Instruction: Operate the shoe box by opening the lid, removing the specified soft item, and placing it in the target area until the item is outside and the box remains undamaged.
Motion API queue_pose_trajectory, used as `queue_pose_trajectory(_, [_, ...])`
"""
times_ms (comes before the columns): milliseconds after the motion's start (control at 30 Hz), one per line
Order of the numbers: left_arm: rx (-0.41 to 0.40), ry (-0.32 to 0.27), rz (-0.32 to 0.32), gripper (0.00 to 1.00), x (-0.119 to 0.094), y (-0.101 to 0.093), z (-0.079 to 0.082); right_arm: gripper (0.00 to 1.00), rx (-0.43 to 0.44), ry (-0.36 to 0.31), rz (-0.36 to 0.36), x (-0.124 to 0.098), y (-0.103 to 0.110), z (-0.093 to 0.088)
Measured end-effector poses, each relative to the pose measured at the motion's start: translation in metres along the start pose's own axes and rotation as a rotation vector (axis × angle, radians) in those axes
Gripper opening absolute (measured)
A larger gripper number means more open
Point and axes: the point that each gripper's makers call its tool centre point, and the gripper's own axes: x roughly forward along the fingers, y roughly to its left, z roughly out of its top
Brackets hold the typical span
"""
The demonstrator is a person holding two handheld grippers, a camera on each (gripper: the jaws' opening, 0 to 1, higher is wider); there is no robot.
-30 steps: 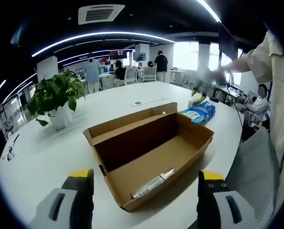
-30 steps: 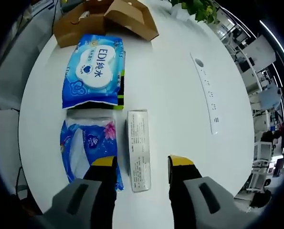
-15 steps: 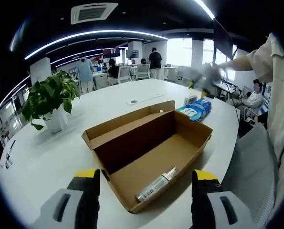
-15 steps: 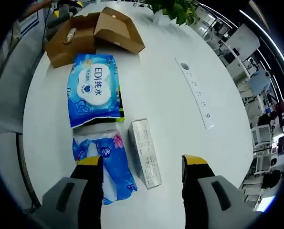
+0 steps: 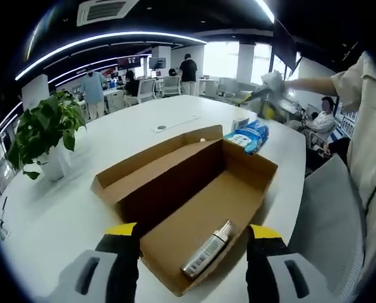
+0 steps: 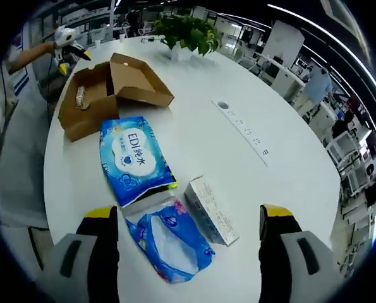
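The open brown shoe box (image 5: 194, 189) lies on the white table, its lid folded back, and a small silver tube (image 5: 206, 250) rests in its near corner. My left gripper (image 5: 191, 260) hovers open just in front of that corner. In the right gripper view the same box (image 6: 105, 85) sits far off at upper left. My right gripper (image 6: 186, 243) is open above a blue wet-wipes pack (image 6: 135, 159), a smaller blue tissue pack (image 6: 169, 244) and a white carton (image 6: 212, 211), touching none. The other gripper (image 6: 67, 39) shows beyond the box.
A potted plant (image 5: 39, 132) stands left of the box. A white strip (image 6: 241, 129) is set into the round white table (image 6: 289, 170). A person's sleeve (image 5: 364, 120) and a grey chair (image 5: 333, 221) are at the right. People stand at desks far behind.
My right gripper has risen and pulled back from the packs, jaws now wider apart. The left gripper has come closer to the box's near corner.
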Motion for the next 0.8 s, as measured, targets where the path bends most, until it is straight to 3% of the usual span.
queue_pose_trajectory(167, [0.031,0.039,-0.039,0.68,0.008,-0.001,-0.003,0.96,0.038,-0.042,-0.009,-0.008,0.015,0.0])
queue_pose_trajectory(800, [0.175,0.224,-0.201,0.61,0.038,-0.004,-0.017,0.96,0.15,-0.152,0.003,-0.031,0.073,0.004])
